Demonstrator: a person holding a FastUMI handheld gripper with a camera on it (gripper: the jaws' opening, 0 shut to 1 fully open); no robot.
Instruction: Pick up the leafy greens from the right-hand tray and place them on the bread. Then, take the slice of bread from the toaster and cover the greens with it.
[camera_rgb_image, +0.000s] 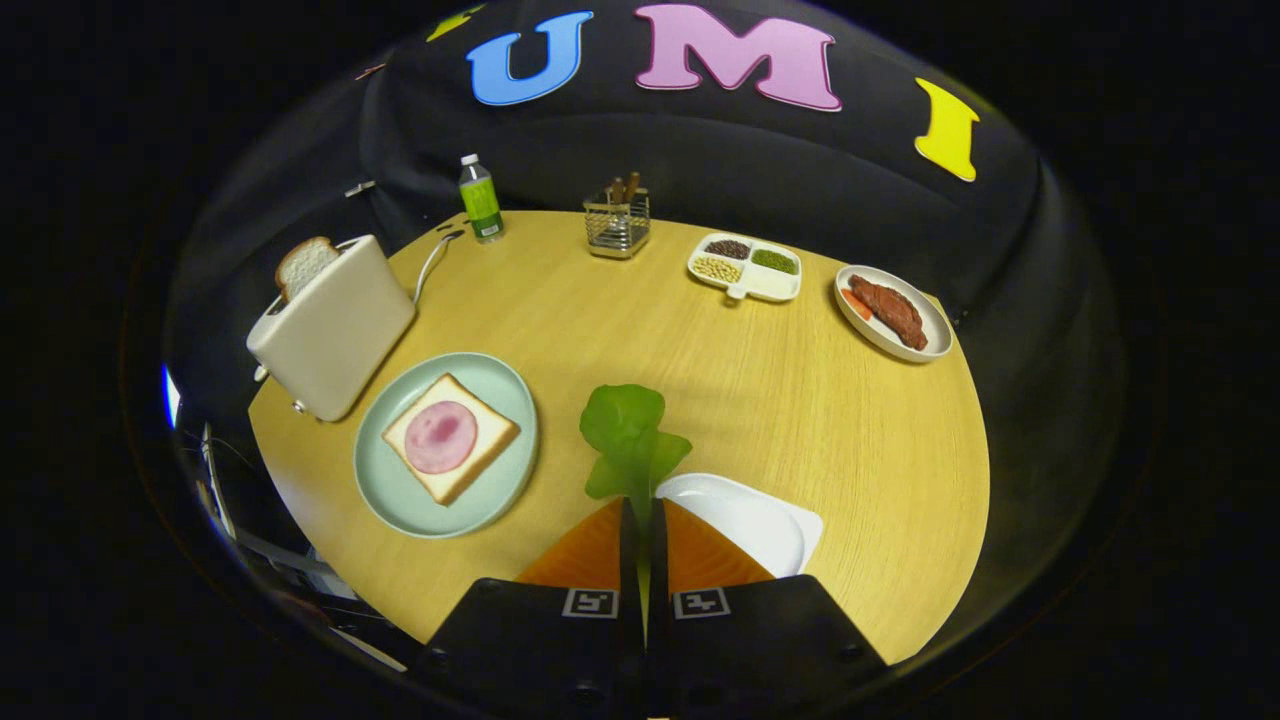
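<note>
We take the green plate (400, 490) as our landmark: it lies on the round wooden tabletop (800, 420) and carries a slice of bread (450, 437) topped with a round pink slice of ham (440, 437). The gripper (640, 505) sits to the right of that plate, pointing forward and slightly down over the tabletop, roughly level, its jaws drawn nearly together with only a thin gap between them. Both fingers press on the stem of the leafy greens (630, 435), whose leaves stand up just ahead of the fingertips, raised above the wood and not yet over the bread. Further right of the plate, partly under the right finger, lies the white tray (760, 520), bare where we can see it. Behind and to the left of the plate stands the cream toaster (335, 325), very near the plate's rim, with a second slice of bread (303, 264) sticking up from its slot. Far behind the plate, near the back edge of the tabletop, we see a green-labelled bottle (480, 199), a wire utensil holder (617, 222), a divided dish of beans and grains (745, 266), and a white plate of meat (892, 312) well off to the right.
</note>
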